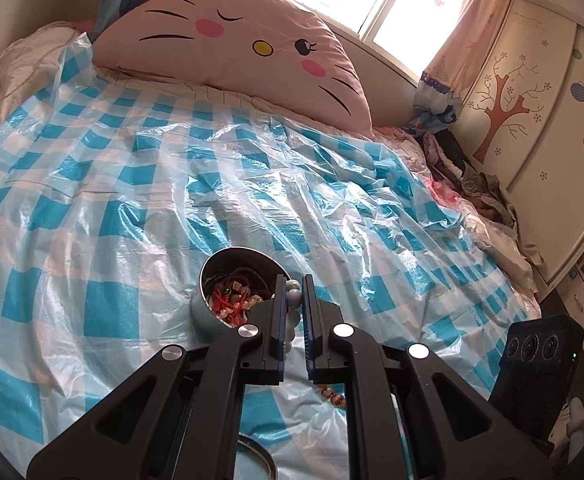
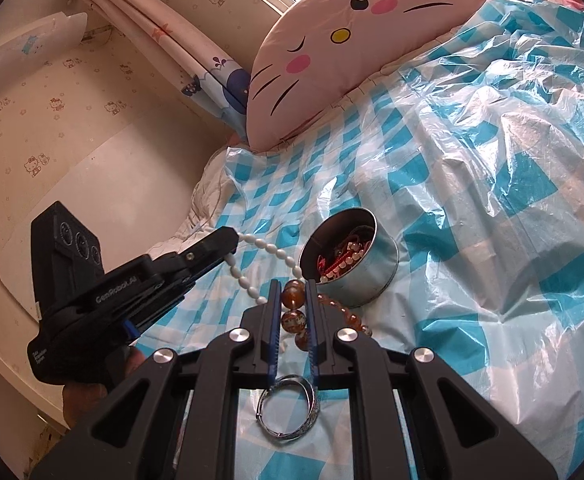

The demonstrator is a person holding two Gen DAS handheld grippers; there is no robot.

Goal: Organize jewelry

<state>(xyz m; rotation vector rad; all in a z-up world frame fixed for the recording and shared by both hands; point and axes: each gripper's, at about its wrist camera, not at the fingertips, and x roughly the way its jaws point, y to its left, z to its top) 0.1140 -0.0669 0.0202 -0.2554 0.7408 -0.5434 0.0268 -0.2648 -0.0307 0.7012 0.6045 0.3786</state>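
Two bead strings are what I hold: my left claw (image 2: pixel 234 240) is pressed together on the white bead strand (image 2: pixel 264 249), which hangs just beside the round tin (image 2: pixel 375 276) of jewelry, while my right claw (image 2: pixel 293 300) pinches the amber bead bracelet (image 2: pixel 293 298) right before that tin. Silver bangles (image 2: pixel 290 410) lie under my right claw on the checked plastic sheet (image 2: pixel 471 184) covering the bed, with the pink cat pillow (image 2: pixel 355 40) beyond.

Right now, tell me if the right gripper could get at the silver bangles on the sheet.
Probably not yet: the right gripper is shut on the amber bead bracelet, and the silver bangles lie beneath its frame, behind the fingertips.
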